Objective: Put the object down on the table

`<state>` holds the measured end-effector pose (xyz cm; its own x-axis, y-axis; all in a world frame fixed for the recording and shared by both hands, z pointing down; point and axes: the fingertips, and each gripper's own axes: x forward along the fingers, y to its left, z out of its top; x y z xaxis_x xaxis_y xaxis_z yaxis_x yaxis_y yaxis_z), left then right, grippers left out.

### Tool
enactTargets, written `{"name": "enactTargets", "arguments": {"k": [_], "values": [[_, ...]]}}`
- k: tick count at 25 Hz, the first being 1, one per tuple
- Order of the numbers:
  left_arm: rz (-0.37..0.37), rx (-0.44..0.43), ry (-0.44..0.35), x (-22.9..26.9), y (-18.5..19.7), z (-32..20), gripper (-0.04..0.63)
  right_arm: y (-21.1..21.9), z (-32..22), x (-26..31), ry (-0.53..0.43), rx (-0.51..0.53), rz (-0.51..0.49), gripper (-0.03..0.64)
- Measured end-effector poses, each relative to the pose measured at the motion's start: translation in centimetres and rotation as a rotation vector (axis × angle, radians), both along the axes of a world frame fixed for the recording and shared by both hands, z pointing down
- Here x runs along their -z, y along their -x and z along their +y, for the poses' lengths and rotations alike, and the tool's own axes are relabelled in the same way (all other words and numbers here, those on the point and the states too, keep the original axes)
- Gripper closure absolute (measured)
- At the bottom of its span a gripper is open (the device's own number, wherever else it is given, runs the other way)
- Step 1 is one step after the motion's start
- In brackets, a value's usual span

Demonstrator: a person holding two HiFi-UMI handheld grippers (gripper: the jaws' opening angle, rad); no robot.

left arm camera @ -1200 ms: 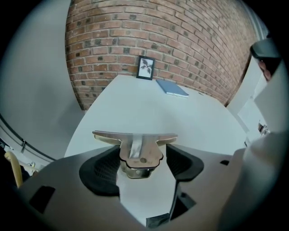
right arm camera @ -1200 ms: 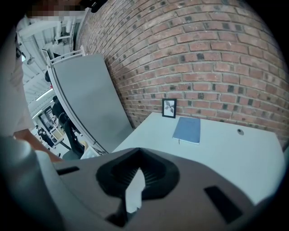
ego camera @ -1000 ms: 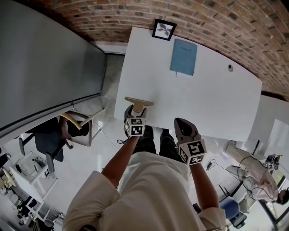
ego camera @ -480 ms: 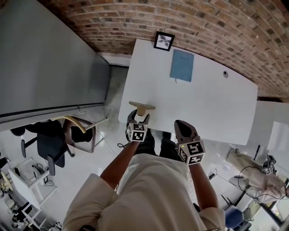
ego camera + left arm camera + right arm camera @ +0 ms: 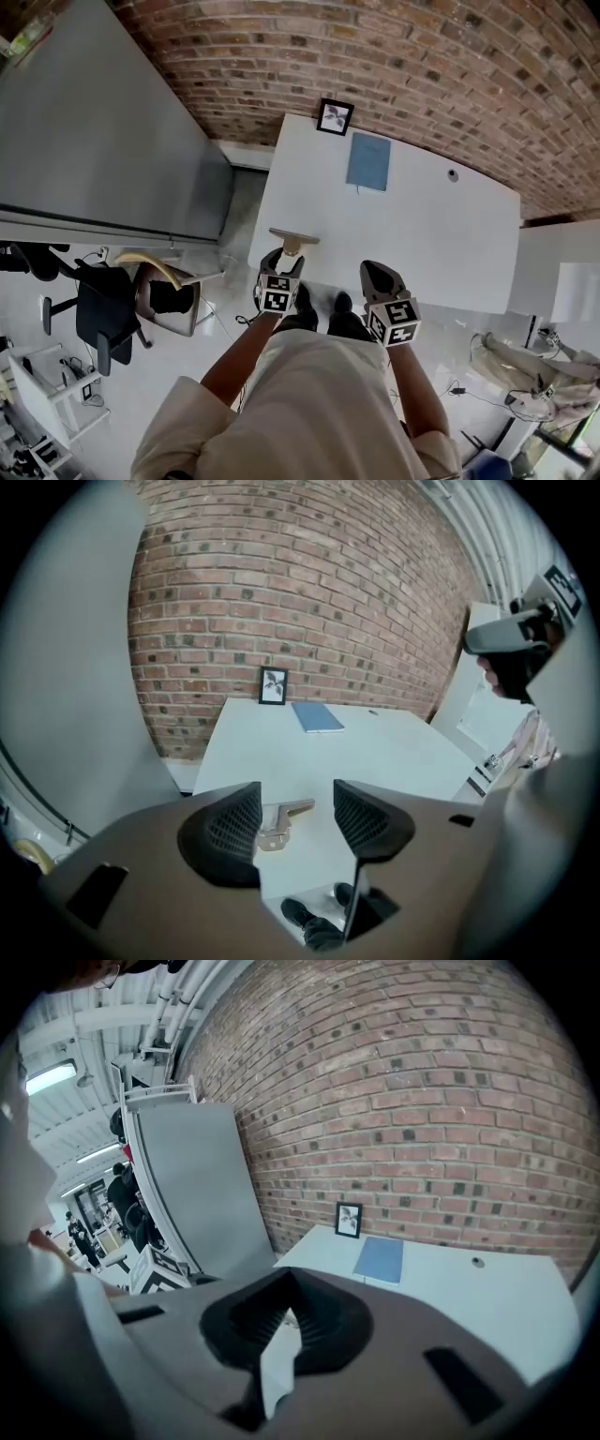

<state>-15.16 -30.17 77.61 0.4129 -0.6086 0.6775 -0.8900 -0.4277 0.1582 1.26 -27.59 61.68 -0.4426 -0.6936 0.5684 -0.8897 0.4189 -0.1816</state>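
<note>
Presently, head view: object [image 5: 292,238], a tan T-shaped piece, lies flat on the white table [image 5: 422,225] at its near edge, lower left of the tabletop. Blue notebook [image 5: 368,161] and small framed picture [image 5: 335,116] sit at the far side by the brick wall, well apart from it. Left gripper [image 5: 282,262] hangs just short of the object, not touching it; right gripper [image 5: 379,276] hangs further right, off the table edge. Left gripper view: jaws spread, having just been closing somewhat, with nothing pinched; the object [image 5: 281,817] shows through the gap, lying on the table beyond the pads. Right gripper view: jaws pressed together, empty, a sliver of table showing below the pads. Condition, judged: placement appears complete. Handling, judged: rigid, light, hard-surfaced; likely to slide on the smooth top and, lying so near the edge, to tip off if nudged. Recommended hold: across the narrow stem, close to the crossbar, pads on its flat sides.
</note>
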Motion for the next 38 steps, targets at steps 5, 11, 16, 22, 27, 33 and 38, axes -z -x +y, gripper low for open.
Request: {"name": "enactTargets", "arguments": {"k": [5, 11, 16, 22, 27, 33, 38], "values": [[0.004, 0.012, -0.024, 2.6, 0.5, 1.4, 0.396, -0.4, 1.2, 0.9, -0.021, 0.019, 0.006, 0.615], [0.026, 0.053, -0.075, 6.8, 0.8, 3.3, 0.43, -1.1, 3.0, 1.8, -0.039, 0.073, 0.001, 0.615], [0.041, 0.104, -0.122, 10.8, 0.0, 4.9, 0.464, -2.2, 4.6, 3.5, -0.057, 0.125, -0.014, 0.615], [0.028, 0.186, -0.183, 14.8, -0.3, 7.3, 0.524, -3.4, 6.3, 5.2, -0.091, 0.202, -0.045, 0.615], [0.028, 0.228, -0.225, 18.0, -1.0, 9.3, 0.548, -4.5, 7.6, 5.9, -0.093, 0.242, -0.07, 0.615], [0.029, 0.299, -0.277, 20.9, -1.0, 12.7, 0.569, -4.5, 9.5, 6.3, -0.101, 0.319, -0.096, 0.615], [0.031, 0.368, -0.305, 21.8, -0.6, 15.7, 0.578, -3.9, 10.7, 6.5, -0.108, 0.377, -0.111, 0.615]]}}
